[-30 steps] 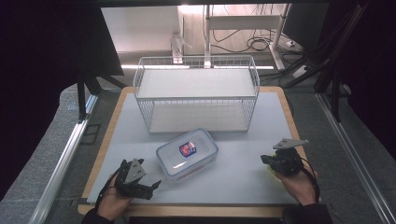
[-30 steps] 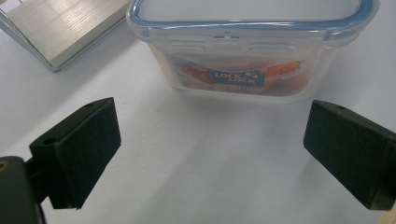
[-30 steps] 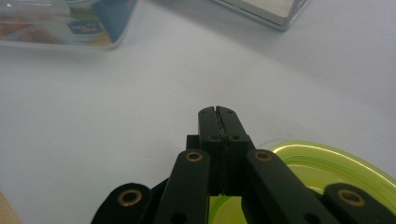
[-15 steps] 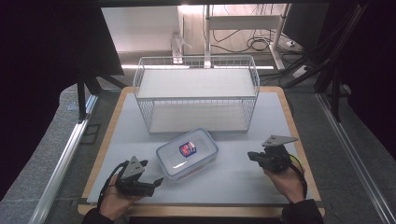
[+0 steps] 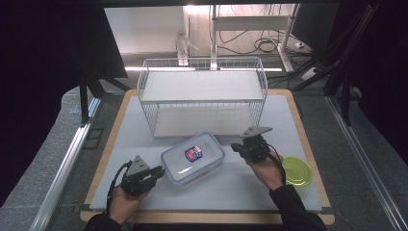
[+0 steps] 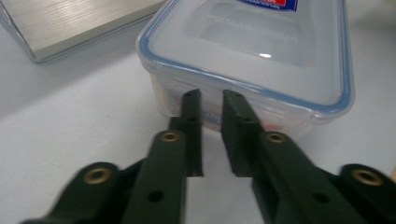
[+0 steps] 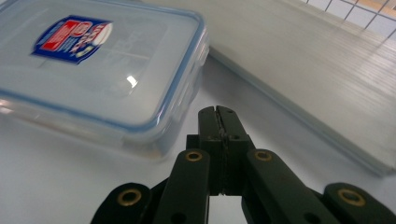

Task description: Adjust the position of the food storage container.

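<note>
A clear plastic box (image 5: 193, 158) with a blue-edged lid and a red-and-blue label lies flat on the white tabletop (image 5: 298, 125), just in front of the wire basket (image 5: 202, 94). Everything else is placed from this box.

The left claw (image 5: 158, 172) sits at the box's near left corner, low to the tabletop. In the left gripper view its jaws stand slightly spread, a narrow gap between them, and their tips reach the box's side wall (image 6: 243, 100) just under the lid's rim; whether they touch it I cannot tell. They hold nothing.

The right claw (image 5: 236, 147) is just off the box's right side, apart from it. In the right gripper view its jaws are pressed together with nothing between them, pointing past the box's corner (image 7: 187, 70) towards the basket's floor (image 7: 327, 79).

A green lid (image 5: 296, 171) lies flat well to the right of the box, beyond the right hand (image 5: 267, 168). The left hand (image 5: 126, 199) comes in from the near edge, below the box's left corner.
</note>
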A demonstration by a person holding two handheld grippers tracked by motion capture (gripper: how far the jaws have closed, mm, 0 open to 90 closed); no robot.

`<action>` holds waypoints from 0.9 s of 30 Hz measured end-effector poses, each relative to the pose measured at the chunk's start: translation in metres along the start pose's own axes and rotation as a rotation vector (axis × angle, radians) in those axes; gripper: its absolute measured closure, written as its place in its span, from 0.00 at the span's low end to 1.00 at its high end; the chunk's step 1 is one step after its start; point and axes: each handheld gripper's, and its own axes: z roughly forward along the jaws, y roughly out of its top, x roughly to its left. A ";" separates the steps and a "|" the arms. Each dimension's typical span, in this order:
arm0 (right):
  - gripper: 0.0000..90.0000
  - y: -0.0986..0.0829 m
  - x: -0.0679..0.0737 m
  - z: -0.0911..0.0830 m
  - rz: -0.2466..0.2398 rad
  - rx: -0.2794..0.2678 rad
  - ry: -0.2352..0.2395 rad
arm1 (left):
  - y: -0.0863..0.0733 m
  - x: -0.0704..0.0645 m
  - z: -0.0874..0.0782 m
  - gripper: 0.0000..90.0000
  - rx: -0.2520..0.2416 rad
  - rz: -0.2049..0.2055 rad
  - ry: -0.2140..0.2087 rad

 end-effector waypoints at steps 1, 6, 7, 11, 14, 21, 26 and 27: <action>1.00 0.002 -0.002 0.009 0.008 0.001 -0.002 | 0.001 0.002 0.000 0.94 -0.013 -0.023 -0.020; 1.00 0.006 -0.006 0.026 0.030 0.000 0.023 | 0.002 0.003 0.002 0.98 -0.012 -0.035 0.005; 1.00 0.007 -0.006 0.028 0.029 0.000 0.026 | 0.002 0.003 0.002 0.98 -0.012 -0.036 0.007; 1.00 0.010 -0.002 0.038 0.032 0.009 0.068 | 0.004 0.002 0.003 0.97 -0.013 -0.033 0.023; 1.00 0.011 0.000 0.039 0.034 0.016 0.045 | 0.006 0.003 0.004 0.98 -0.016 -0.038 0.035; 1.00 0.007 0.002 0.031 0.048 0.032 0.035 | 0.013 0.006 0.011 1.00 -0.020 -0.052 0.043; 1.00 -0.001 0.005 0.019 0.072 0.034 0.031 | 0.020 0.009 0.018 1.00 -0.015 -0.042 0.051; 1.00 -0.003 0.007 0.016 0.074 0.034 0.026 | 0.022 0.010 0.020 1.00 -0.015 -0.039 0.052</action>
